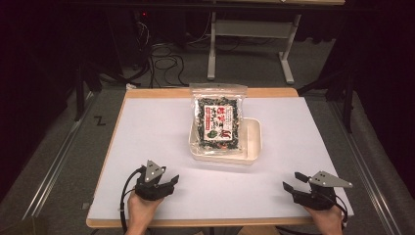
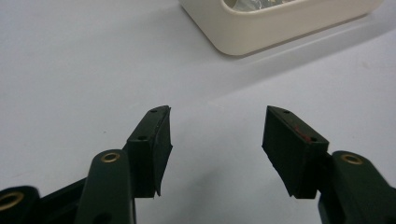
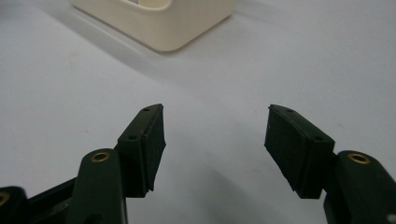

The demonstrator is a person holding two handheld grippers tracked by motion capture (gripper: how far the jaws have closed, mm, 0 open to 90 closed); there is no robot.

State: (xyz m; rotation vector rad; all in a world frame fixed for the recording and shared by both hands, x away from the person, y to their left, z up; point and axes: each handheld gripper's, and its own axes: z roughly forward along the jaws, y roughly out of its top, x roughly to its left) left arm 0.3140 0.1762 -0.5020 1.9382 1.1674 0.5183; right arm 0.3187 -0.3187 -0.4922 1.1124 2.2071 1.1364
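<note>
On the table (image 1: pixel 147 127) sits a cream tray (image 1: pixel 253 142) near its far middle, a packet (image 1: pixel 218 120) lying in it. Near the front edge, left gripper (image 1: pixel 172 180) and right gripper (image 1: pixel 292 182) rest, jaws apart, empty.

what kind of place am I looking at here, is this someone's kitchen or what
Probably a lab or recording workspace, not a kitchen. A white-covered table stands on grey carpet, with cables tangled on the floor behind it and a metal stand beyond. On the table, a food packet rests on a cream tray.

Cream tray (image 1: pixel 253 142), dark green speckled packet (image 1: pixel 218 122) with red-and-white label, white table (image 1: pixel 147 127).
</note>
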